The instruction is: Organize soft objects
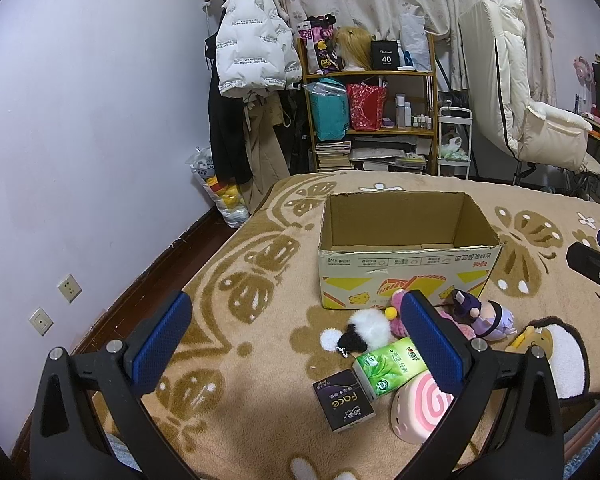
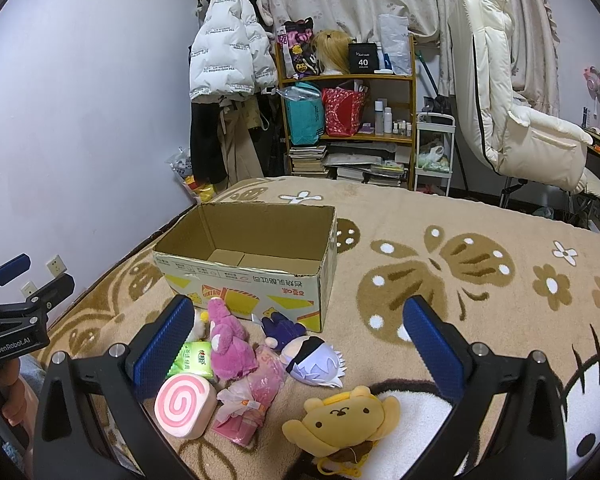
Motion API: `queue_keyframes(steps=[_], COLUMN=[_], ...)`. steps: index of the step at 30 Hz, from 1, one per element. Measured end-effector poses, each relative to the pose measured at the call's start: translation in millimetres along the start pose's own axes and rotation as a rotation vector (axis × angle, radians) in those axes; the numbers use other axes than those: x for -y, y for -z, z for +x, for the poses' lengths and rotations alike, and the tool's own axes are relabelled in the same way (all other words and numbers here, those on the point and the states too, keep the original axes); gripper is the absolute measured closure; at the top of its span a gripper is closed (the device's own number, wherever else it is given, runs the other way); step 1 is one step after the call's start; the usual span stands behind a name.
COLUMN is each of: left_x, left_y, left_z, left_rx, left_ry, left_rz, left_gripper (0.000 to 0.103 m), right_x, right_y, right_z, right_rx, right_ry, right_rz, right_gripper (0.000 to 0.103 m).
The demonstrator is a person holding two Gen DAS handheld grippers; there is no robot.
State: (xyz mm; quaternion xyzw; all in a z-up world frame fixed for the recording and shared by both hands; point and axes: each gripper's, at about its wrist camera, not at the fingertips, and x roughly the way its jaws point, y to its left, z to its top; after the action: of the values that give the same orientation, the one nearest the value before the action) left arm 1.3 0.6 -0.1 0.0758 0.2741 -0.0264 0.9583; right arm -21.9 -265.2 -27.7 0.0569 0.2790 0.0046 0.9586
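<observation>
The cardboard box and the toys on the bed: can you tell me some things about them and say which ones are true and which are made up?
1. The cardboard box has nothing in it. True.
2. The yellow bear plush is inside the box. False: it lies on the blanket, in front of the box.
3. The right gripper is squeezing the pink plush. False: its jaws are wide open and hold nothing.
4. The left gripper is open too. True.
5. The pink swirl cushion lies beside the green tissue pack. True.
6. The box stands on the floor. False: it stands on the bed's blanket.
</observation>
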Motion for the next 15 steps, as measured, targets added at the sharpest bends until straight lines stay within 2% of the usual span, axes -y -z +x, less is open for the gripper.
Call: queue_keyframes(steps=[15], left_x=[-1.6], left_y=[5.7], left_z=[3.1], left_rx=[-0.014], left_ry=[0.004], left_rz=[-0.001], left_gripper=[0.0], right_x=[0.4], right_y=[0.0], right_z=[1.8], right_rx=[-0.011], right_ry=[0.005], right_rz=[0.004], right_gripper=[0.0])
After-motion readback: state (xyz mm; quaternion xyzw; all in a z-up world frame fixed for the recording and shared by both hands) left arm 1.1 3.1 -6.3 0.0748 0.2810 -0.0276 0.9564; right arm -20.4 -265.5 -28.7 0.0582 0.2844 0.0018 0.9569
